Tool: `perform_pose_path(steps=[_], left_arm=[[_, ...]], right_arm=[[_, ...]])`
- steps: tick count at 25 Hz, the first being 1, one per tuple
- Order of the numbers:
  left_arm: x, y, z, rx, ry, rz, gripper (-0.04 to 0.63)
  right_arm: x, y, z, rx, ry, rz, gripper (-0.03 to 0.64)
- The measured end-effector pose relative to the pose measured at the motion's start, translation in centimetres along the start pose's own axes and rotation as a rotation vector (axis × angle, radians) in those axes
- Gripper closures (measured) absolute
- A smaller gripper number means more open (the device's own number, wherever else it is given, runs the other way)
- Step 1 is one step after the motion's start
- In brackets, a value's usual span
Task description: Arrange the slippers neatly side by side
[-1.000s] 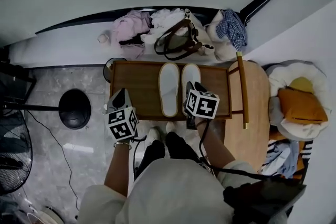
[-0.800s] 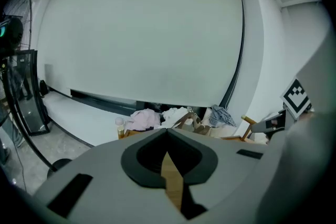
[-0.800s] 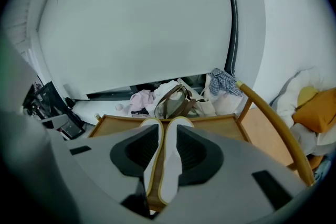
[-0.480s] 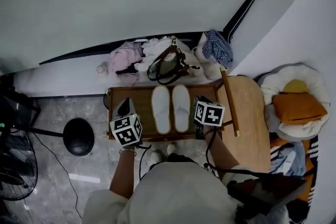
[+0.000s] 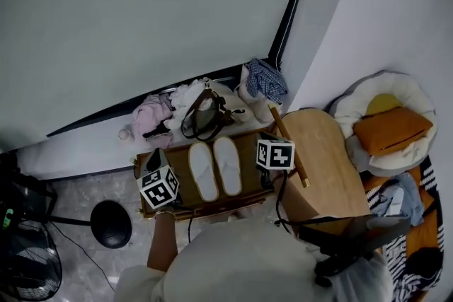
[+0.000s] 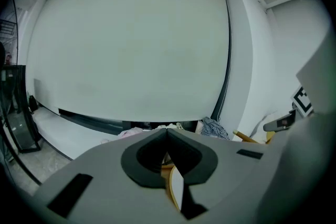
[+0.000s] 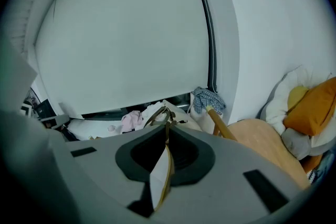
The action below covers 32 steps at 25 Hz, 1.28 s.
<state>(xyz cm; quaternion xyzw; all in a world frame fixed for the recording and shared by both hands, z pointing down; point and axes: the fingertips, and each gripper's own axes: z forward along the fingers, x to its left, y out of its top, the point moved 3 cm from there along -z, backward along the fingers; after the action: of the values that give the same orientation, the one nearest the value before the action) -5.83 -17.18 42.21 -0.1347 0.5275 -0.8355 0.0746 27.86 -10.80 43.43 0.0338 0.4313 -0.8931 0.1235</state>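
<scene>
Pair of white slippers on the wooden tray (image 5: 182, 167), with both grippers held clear of them.

(a) The left slipper (image 5: 203, 172) and the right slipper (image 5: 228, 166) lie flat, soles down, in the middle of the tray. Their long axes are parallel and run away from the person towards the wall, leaning a little to the left in the head view. Toes and heels are level with each other. The two lie just beside one another; whether their edges touch cannot be told.

(b) The left gripper (image 6: 167, 131) has its jaw tips pressed together with nothing caught between them. It stands at the tray's left edge, apart from the left slipper and on that slipper's outer side.

(c) The right gripper (image 7: 167, 126) has just been closing. Its jaw tips now meet on nothing; the white sliver seen through its gap is a slipper lying beyond. It stands at the tray's right edge, nearer the right slipper.

(d) The pair thus lies between the two grippers and below them, each slipper closest to the hand on its own side. By the look of it, the arranging is done; any last nudge would push along the short axis, inwards.

(e) Behind the tray: a brown handbag (image 5: 202, 117) among heaped clothes.
</scene>
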Motion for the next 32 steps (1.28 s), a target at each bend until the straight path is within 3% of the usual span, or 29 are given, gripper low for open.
perform_pose_path(steps=[5, 9, 32], left_arm=[[-1.3, 1.2, 0.4, -0.014, -0.024, 0.011, 0.578], [-1.7, 1.4, 0.4, -0.013, -0.036, 0.028, 0.578], [-2.3, 0.2, -0.4, 0.01, -0.056, 0.042, 0.578]], right_arm=[[-0.3, 1.8, -0.1, -0.039, 0.043, -0.016, 0.58], [-0.2, 2.0, -0.4, -0.038, 0.025, -0.021, 0.581], [1.0, 0.1, -1.2, -0.003, 0.033, -0.02, 0.583]])
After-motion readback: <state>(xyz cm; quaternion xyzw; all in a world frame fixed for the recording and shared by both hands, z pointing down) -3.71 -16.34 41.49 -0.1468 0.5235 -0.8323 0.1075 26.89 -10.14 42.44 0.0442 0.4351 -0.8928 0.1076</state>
